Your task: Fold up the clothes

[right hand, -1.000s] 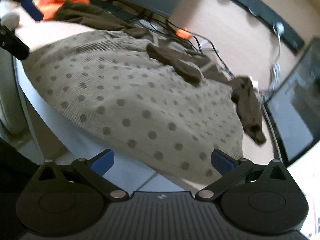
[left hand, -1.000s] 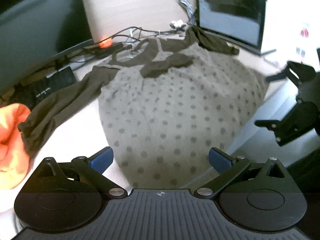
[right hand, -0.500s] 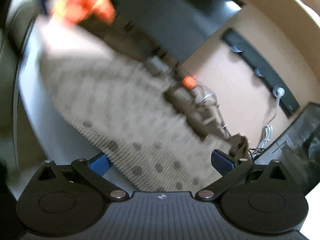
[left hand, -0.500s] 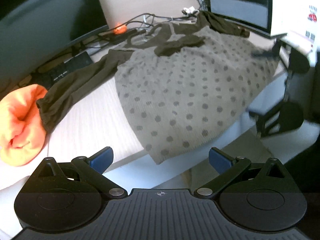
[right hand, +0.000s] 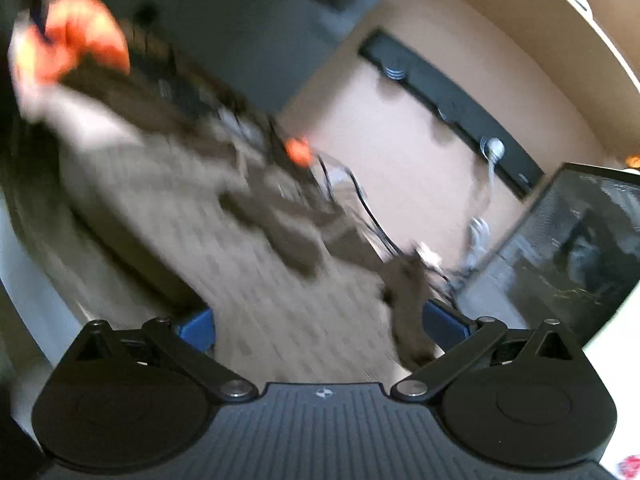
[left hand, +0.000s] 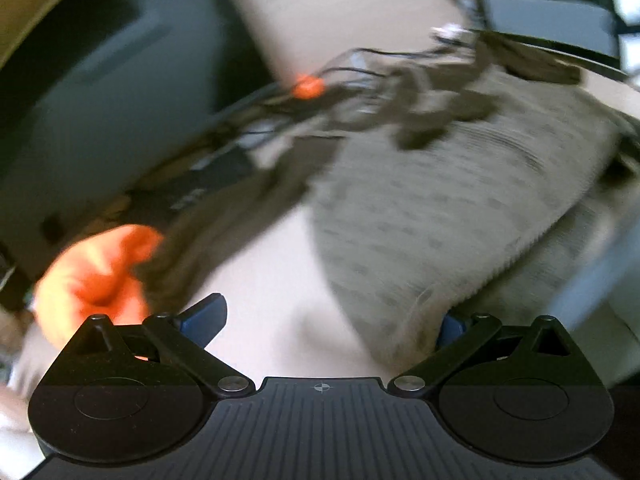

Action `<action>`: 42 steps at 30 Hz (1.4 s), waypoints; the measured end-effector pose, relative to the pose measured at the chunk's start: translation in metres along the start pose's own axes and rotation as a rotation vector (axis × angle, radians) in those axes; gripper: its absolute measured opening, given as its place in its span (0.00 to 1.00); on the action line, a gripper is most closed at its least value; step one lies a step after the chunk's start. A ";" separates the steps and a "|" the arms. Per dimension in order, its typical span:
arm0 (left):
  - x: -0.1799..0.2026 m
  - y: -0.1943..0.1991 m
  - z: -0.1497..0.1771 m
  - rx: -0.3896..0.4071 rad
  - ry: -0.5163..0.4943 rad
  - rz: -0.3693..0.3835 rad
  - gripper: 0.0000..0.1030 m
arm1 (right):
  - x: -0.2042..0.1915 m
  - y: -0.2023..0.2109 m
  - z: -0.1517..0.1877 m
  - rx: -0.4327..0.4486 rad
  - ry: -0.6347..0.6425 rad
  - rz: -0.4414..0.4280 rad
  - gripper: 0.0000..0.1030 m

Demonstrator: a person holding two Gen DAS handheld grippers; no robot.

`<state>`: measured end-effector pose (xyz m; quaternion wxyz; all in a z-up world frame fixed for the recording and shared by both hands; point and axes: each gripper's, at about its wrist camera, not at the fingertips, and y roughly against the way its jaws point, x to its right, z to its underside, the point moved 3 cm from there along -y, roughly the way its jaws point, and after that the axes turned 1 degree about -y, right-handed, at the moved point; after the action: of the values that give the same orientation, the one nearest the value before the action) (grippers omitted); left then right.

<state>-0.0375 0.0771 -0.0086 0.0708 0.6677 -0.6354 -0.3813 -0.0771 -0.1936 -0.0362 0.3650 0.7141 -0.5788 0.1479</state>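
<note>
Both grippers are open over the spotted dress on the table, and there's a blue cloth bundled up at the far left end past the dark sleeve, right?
Not quite: the bundled cloth is orange, not blue, as the left wrist view shows. The rest holds: it lies past the dark sleeve of the spotted dress, and the left gripper and right gripper are both open over the dress on the table.

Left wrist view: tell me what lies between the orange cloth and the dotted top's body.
The top's dark sleeve, running down to the orange cloth, then bare pale tabletop. Blurred, in the left wrist view.
</note>
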 end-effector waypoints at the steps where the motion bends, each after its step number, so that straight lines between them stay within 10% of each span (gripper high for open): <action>1: -0.011 0.000 -0.004 0.007 0.023 -0.021 1.00 | 0.008 -0.006 0.010 -0.036 -0.002 0.039 1.00; 10: -0.040 0.002 -0.001 0.002 0.008 -0.048 1.00 | 0.087 -0.034 0.052 -0.247 -0.185 0.279 1.00; 18: -0.047 0.038 -0.016 0.100 -0.174 -0.114 1.00 | 0.115 0.026 0.023 -0.072 -0.078 0.315 1.00; 25: -0.034 0.044 0.017 -0.020 -0.217 0.085 1.00 | 0.052 0.044 0.080 -0.324 -0.021 -0.059 1.00; 31: -0.016 0.053 0.040 -0.127 -0.147 0.414 1.00 | 0.069 0.050 0.059 -0.258 -0.340 -0.275 1.00; 42: 0.001 -0.043 -0.084 -0.067 0.417 0.515 1.00 | 0.152 -0.123 -0.014 -0.158 -0.935 -0.545 1.00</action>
<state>0.0464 0.0510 0.0246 0.3153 0.5460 -0.7423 -0.2268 0.0843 -0.2850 0.0265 0.1466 0.7983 -0.4826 -0.3291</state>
